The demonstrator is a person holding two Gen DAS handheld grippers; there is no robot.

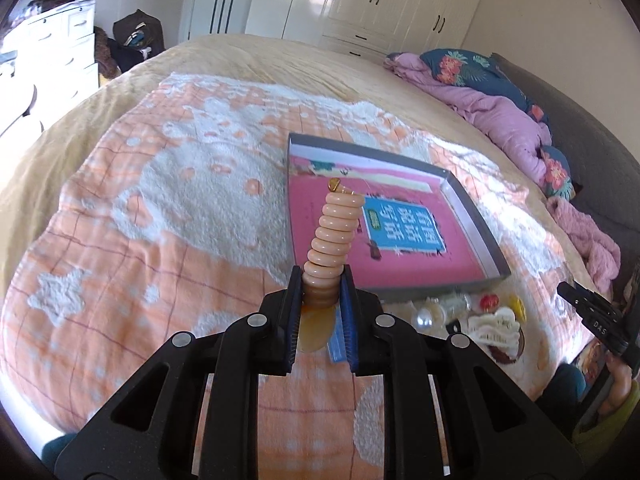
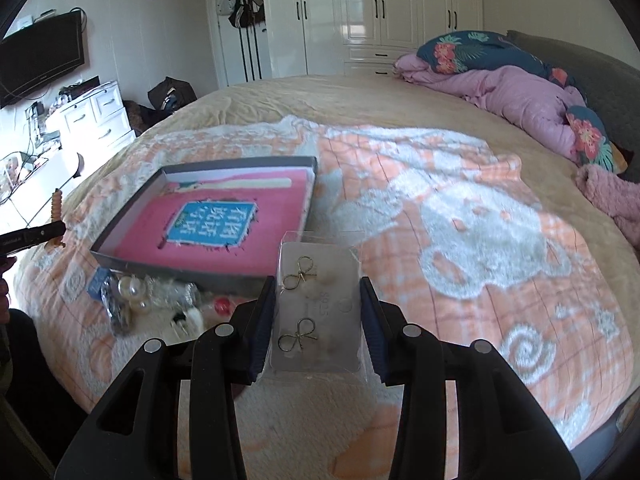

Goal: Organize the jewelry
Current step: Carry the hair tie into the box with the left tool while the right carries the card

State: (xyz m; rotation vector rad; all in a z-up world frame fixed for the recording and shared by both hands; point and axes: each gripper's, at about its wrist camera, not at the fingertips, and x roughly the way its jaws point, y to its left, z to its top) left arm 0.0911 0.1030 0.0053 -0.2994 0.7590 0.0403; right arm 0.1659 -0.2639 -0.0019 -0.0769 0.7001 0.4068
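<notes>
The left tool (image 1: 320, 296) is clamped on the lower end of a peach spiral hair tie (image 1: 330, 236), which stands up just short of the near edge of the shallow box (image 1: 468, 216) on the bed. The right tool (image 2: 316, 320) has a clear earring card (image 2: 318, 312) between its jaws, seemingly gripped, also just before the box. Best carry each over the box wall, lower until it rests on the pink floor, then release, keeping them apart; the loose pile (image 2: 160, 300) beside the box waits
</notes>
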